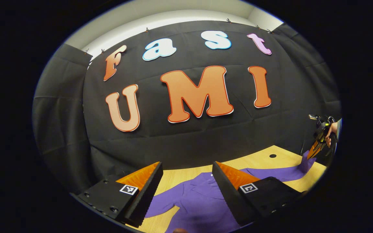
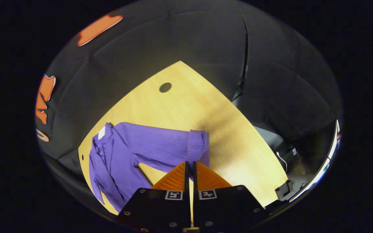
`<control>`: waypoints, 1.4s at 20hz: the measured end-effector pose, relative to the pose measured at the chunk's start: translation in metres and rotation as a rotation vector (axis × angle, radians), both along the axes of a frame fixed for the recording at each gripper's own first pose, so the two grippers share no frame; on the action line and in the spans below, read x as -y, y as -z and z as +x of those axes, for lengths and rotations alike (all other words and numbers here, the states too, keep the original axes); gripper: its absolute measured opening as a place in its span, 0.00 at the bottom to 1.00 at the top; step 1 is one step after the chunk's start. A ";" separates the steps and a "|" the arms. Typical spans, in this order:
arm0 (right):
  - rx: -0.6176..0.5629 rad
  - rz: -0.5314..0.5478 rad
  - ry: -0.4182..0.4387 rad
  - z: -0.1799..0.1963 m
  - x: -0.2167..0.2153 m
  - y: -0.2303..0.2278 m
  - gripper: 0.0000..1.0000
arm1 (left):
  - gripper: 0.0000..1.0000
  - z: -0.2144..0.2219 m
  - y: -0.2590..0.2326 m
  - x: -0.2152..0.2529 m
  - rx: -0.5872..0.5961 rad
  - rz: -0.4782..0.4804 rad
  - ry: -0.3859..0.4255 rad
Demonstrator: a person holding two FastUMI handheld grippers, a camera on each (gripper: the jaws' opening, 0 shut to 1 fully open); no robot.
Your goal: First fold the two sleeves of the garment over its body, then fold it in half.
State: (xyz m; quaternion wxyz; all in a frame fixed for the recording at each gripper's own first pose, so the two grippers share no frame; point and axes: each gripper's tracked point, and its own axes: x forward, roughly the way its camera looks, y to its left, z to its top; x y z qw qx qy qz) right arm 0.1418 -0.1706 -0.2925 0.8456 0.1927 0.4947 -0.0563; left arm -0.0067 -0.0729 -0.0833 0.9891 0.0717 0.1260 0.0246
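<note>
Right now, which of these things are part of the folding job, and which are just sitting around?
Part of the job:
- purple garment, spread on the table
- its sleeve, cuff pinched by the right gripper
- left gripper, open above the garment

Just there:
- wooden table
- round hole in the tabletop
- cables and small gear past the table's edge

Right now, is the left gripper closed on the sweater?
No, the left gripper is wide open above the purple sweater, its fingers apart.

Bare surface (image 2: pixel 186 106) lies open beyond the purple garment (image 2: pixel 147 145), bounded by the cloth wall (image 2: pixel 206 38) close behind it.
</note>
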 end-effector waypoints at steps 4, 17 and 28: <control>0.066 -0.007 -0.108 0.016 -0.063 -0.041 0.04 | 0.98 -0.004 0.002 -0.040 0.009 -0.016 -0.037; 0.034 -0.153 -0.346 0.043 -0.193 -0.034 0.04 | 0.98 -0.039 0.027 -0.157 -0.023 -0.046 -0.222; -0.133 -0.118 -0.375 0.023 -0.187 0.050 0.71 | 0.98 -0.053 0.029 -0.146 -0.069 0.015 -0.269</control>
